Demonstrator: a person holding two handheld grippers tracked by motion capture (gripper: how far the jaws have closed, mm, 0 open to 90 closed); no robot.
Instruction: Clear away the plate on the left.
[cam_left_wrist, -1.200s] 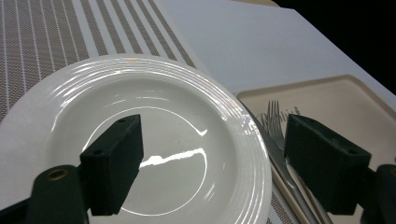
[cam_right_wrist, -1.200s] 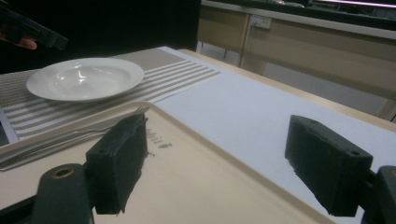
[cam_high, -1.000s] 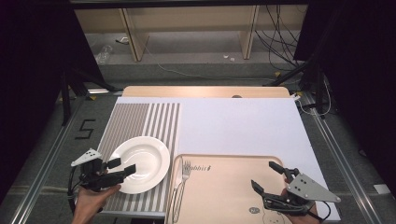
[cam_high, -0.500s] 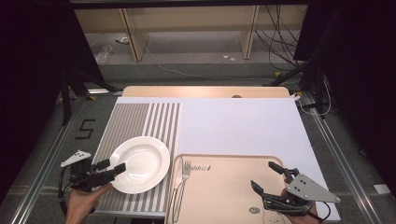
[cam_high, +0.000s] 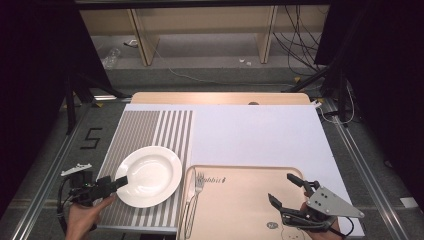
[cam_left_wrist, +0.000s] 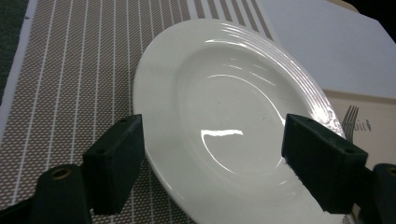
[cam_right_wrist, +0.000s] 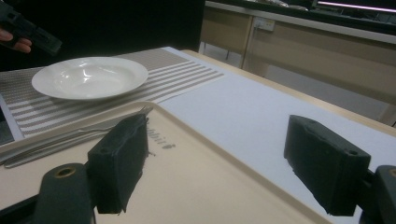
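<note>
A white plate rests on the striped placemat, left of centre. My left gripper reaches the plate's left rim from the table's front left corner. In the left gripper view the jaws stand wide open on either side of the plate's near rim, and my left gripper holds nothing. My right gripper hovers open over the right part of the beige tray. Between its jaws, my right gripper is empty above the tray. A fork lies along the tray's left edge.
A white sheet covers the table's middle and right. The wooden table edge runs along the back. In the right gripper view, the plate and a hand holding the other gripper show at far left.
My left gripper has drawn back to the left, from over the plate's rim to its left edge. The plate and my right gripper have stayed put.
</note>
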